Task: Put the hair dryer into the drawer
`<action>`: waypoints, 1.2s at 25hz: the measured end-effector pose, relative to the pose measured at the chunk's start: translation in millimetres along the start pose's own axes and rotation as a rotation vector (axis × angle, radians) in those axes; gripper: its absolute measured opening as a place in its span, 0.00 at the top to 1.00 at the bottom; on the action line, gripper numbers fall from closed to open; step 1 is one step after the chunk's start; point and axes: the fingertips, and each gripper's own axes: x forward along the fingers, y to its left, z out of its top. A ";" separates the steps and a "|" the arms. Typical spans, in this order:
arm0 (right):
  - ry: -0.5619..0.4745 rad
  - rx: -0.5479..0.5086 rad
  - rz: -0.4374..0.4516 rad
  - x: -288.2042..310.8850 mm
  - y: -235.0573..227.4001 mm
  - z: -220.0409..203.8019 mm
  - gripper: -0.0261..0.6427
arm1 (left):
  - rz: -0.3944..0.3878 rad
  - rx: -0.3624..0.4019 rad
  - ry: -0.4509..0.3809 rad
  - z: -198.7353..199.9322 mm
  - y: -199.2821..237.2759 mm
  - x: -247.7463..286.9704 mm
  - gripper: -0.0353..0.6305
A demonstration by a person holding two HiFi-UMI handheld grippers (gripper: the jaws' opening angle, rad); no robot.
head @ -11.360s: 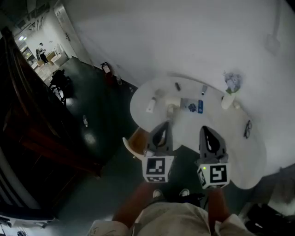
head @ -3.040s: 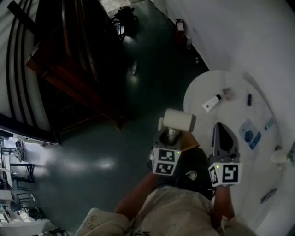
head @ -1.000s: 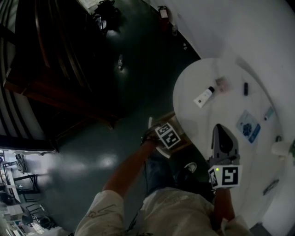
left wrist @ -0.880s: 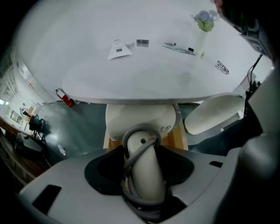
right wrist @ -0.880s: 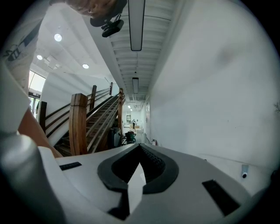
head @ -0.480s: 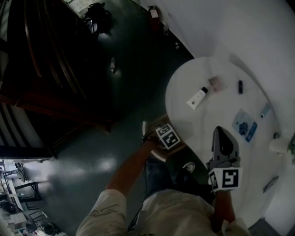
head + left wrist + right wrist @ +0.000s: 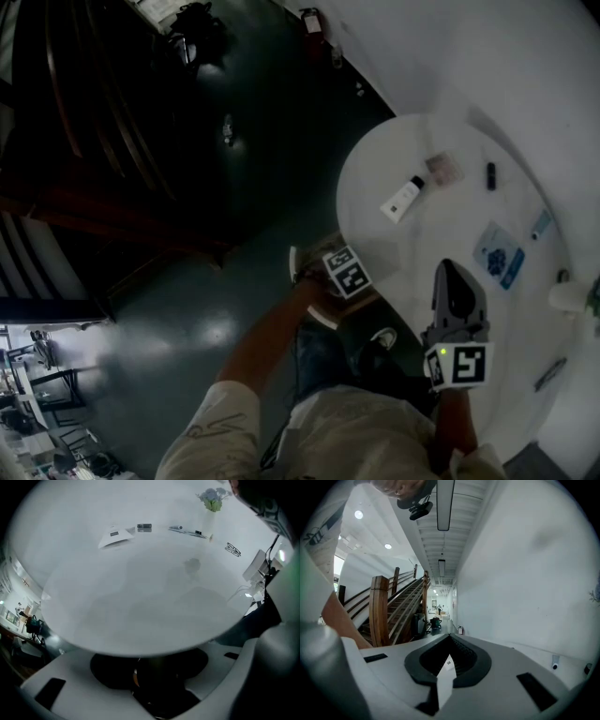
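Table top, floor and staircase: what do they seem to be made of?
Table: white, smooth and matt, probably laminate or painted board; no grain shows. Floor: dark green and glossy, likely coated concrete or resin; bright reflections show on it. Staircase: brown wood, apparently varnished, by its colour and the sheen on the post.

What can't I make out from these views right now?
What stands in the left gripper: left gripper view, too dark.
The hair dryer: head view, hidden under that gripper's marker cube.
Inside of the drawer: head view shows only its rim; a pale mass fills the left gripper view.
The small dark item on the table: head view, too small.
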 end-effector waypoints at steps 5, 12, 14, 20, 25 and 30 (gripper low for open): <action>0.019 0.038 -0.004 -0.8 3.3 -1.2 0.95 | 0.005 -0.005 -0.049 5.6 -1.6 9.5 0.60; 0.045 0.025 -0.018 -3.7 -0.1 -10.2 0.95 | 0.008 -0.043 -0.160 10.6 -3.6 21.0 0.60; 0.052 0.020 -0.020 -3.9 -1.2 -12.3 0.95 | 0.002 -0.044 -0.172 8.0 -5.2 23.1 0.60; 0.064 0.011 0.001 1.4 9.2 -14.0 0.95 | -0.018 -0.029 -0.153 -1.9 -14.4 36.9 0.60; 0.078 -0.003 0.007 4.3 15.2 -14.8 0.95 | -0.055 -0.004 -0.141 -4.0 -21.0 52.4 0.60; 0.095 -0.044 0.019 5.5 24.3 -19.7 0.96 | -0.100 0.001 -0.124 -4.3 -19.9 60.9 0.60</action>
